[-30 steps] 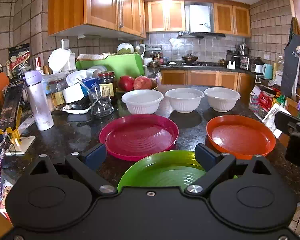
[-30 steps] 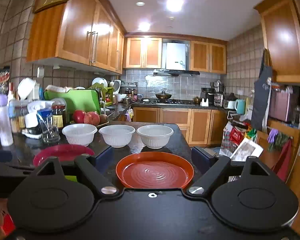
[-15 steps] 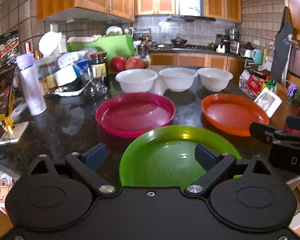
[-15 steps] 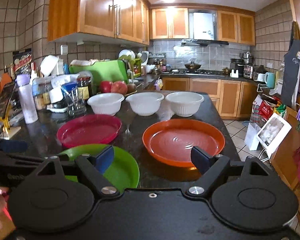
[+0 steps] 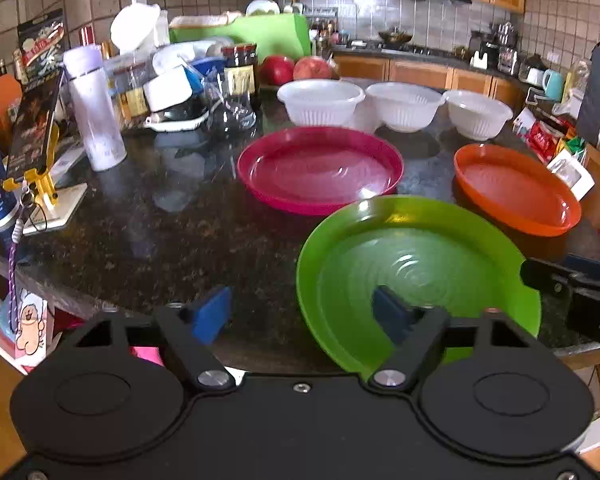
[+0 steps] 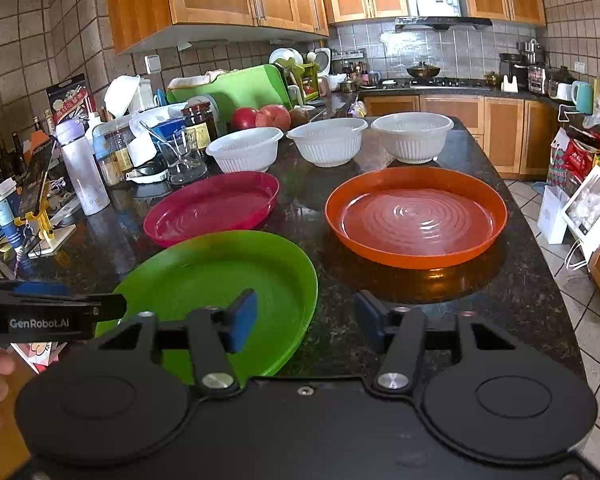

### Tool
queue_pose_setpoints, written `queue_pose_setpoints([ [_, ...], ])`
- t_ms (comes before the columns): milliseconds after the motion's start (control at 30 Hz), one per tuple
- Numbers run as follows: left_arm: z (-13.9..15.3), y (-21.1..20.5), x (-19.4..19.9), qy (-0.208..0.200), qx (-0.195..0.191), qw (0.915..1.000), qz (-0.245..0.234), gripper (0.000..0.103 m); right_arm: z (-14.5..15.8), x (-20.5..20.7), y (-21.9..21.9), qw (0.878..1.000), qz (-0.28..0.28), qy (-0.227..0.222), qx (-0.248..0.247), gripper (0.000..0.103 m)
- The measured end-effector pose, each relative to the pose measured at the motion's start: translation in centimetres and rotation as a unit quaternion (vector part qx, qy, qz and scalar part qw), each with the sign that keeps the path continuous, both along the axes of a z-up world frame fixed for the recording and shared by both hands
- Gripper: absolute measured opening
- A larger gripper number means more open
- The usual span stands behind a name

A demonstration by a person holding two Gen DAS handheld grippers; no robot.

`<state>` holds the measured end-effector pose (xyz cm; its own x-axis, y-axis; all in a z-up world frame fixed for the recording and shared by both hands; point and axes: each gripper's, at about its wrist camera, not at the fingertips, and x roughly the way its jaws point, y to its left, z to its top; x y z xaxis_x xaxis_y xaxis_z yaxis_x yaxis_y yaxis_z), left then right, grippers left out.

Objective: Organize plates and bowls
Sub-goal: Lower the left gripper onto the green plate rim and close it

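The green plate (image 5: 416, 264) lies at the counter's (image 5: 180, 232) near edge, its rim seemingly overhanging. The left gripper (image 5: 300, 314) and right gripper (image 6: 306, 320) are both closing, each straddling the rim without pressing it yet. A shallow or uneven bite on that thin, slick rim could tip the plate off the edge or knock it into the pink plate (image 5: 320, 168) just behind.

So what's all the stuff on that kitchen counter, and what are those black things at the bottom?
plates: 3; green nearest, pink behind it, orange at right
bowls: 3, white, row behind the plates
apples: 2, red, behind the bowls
bottle: 1, pale purple, left
jar: 1, dark, left clutter
cutting board: 1, green, back
counter: 1, dark speckled stone
left gripper: black, blue pads, closing, astride green plate's rim
right gripper: same, closing astride that rim's other side
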<state>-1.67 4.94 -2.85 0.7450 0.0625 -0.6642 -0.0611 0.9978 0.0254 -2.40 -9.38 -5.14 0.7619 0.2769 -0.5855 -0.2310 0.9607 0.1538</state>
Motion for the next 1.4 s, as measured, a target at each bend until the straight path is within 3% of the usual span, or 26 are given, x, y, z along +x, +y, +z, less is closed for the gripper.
queue_pose_setpoints([
  [267,-0.5,0.4,2.1,0.035,-0.009,0.9989,-0.029,0.050,-0.2,0.7,-0.2,1.000,-0.019,0.002,-0.008,0.049],
  [467,-0.5,0.9,3.2,0.058,-0.023,0.9963,-0.059,0.046,-0.2,1.1,-0.3,0.999,-0.038,0.000,0.004,0.049],
  [600,-0.4,1.5,3.5,0.062,-0.033,0.9957,-0.060,0.046,-0.3,1.1,0.1,0.999,-0.040,-0.005,-0.024,0.049],
  [700,-0.4,1.9,4.2,0.066,-0.033,0.9959,-0.053,0.046,-0.6,1.6,-0.1,0.999,-0.050,0.015,-0.015,0.048],
  [767,-0.5,1.9,4.6,0.073,-0.023,0.9955,-0.057,0.040,-0.7,2.1,-0.4,0.998,-0.046,0.043,0.001,0.040],
  [867,-0.6,2.1,4.9,0.086,-0.027,0.9932,-0.074,0.038,-0.8,2.3,-0.5,0.997,-0.060,0.046,0.000,0.040],
  [1000,-0.6,2.2,5.1,0.091,-0.025,0.9914,-0.091,0.038,-0.7,2.3,-0.2,0.997,-0.055,0.047,-0.004,0.026],
  [1333,-0.8,2.3,5.4,0.091,-0.029,0.9883,-0.118,0.037,-0.9,2.8,1.0,0.997,-0.055,0.058,-0.018,0.017],
  [1400,-0.8,2.4,5.3,0.090,-0.028,0.9878,-0.123,0.032,-1.1,3.0,1.3,0.996,-0.057,0.063,-0.022,0.014],
])
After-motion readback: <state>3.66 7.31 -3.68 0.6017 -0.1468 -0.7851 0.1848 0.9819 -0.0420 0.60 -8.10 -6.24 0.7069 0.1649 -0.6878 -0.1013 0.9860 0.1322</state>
